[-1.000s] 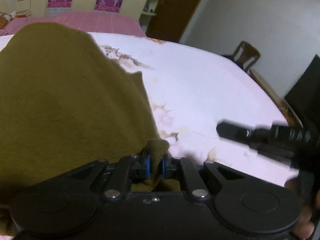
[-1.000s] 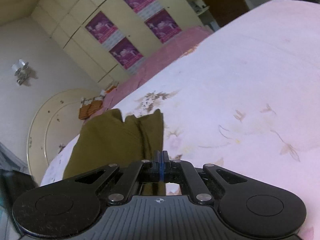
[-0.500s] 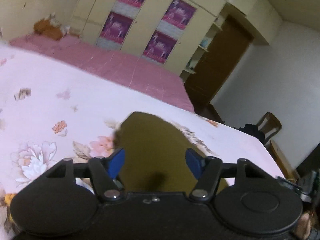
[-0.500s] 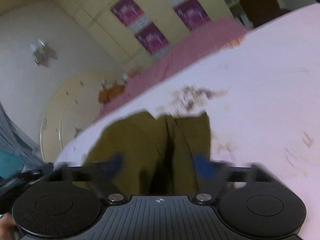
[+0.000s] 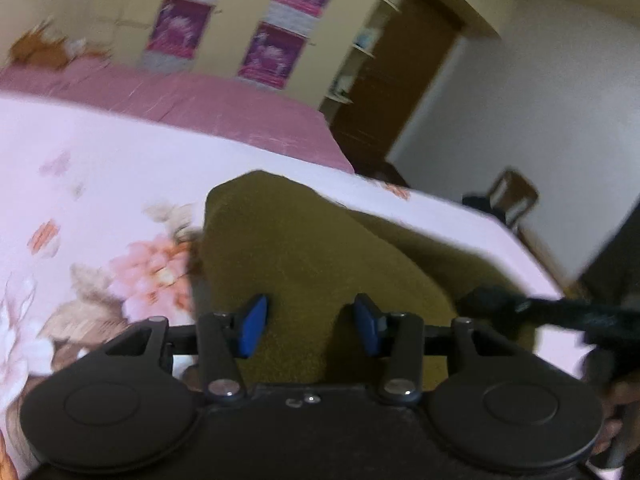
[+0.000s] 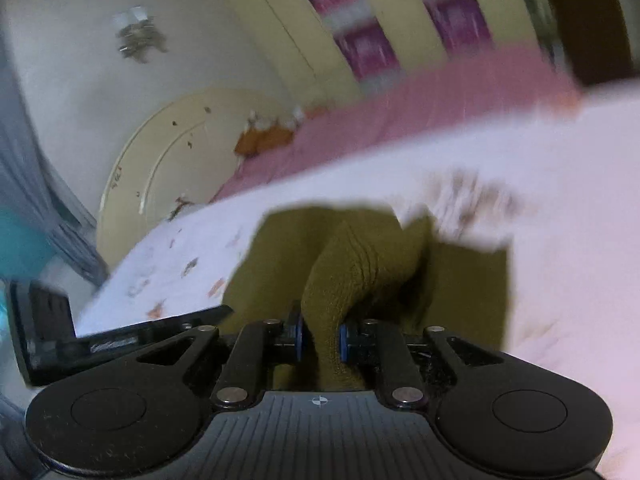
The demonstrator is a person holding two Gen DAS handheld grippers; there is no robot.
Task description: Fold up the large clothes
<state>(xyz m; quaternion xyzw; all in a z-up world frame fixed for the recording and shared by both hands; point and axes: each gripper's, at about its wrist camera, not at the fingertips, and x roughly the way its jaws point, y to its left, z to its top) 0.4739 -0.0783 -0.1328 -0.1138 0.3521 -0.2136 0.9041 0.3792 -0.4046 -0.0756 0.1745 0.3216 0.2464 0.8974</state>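
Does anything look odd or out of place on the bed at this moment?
Nothing is damaged. The olive sweater lies unevenly, one bunched fold raised between the closing right gripper. The left gripper, also closing, holds nothing.

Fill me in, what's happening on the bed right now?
A person with a handheld gripper in each hand is folding an olive-green knit garment on a bed with a floral sheet. The right gripper is closing on a bunched ridge of the fabric, which sits pinched between its fingers. The left gripper hovers over the garment, its jaws closing but apart, with nothing gripped; cloth only lies beneath them. Both views are motion-blurred.
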